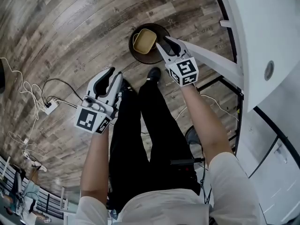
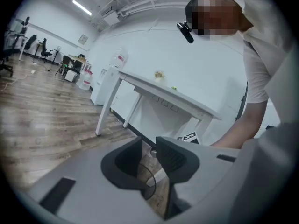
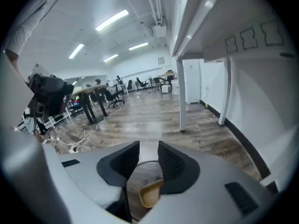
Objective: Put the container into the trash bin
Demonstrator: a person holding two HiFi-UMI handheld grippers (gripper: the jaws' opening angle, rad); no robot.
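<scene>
Your R gripper (image 1: pixel 166 45) hangs over the right edge of the trash bin (image 1: pixel 140 57), jaws apart w/ nothing between the pads. Thru that gap its own view shows the yellow container (image 3: pixel 150 193) lying below. The container (image 1: pixel 144 41) sits inside the bin, open side up, prob. a bit tilted, tho it's too small to be sure. Your L gripper (image 1: pixel 114 75) is off to the left over the wood floor (image 1: pixel 70 27), beside your leg (image 1: pixel 129 125) & well apart from the bin. Its jaws stand a narrow gap apart, empty, w/ only floor & a cable (image 2: pixel 153 181) seen between them. The white table (image 1: pixel 262 22) is at right.

Left tongs (image 1: pixel 114 75) and right tongs (image 1: pixel 165 42) point downward, jaws apart, empty.
</scene>
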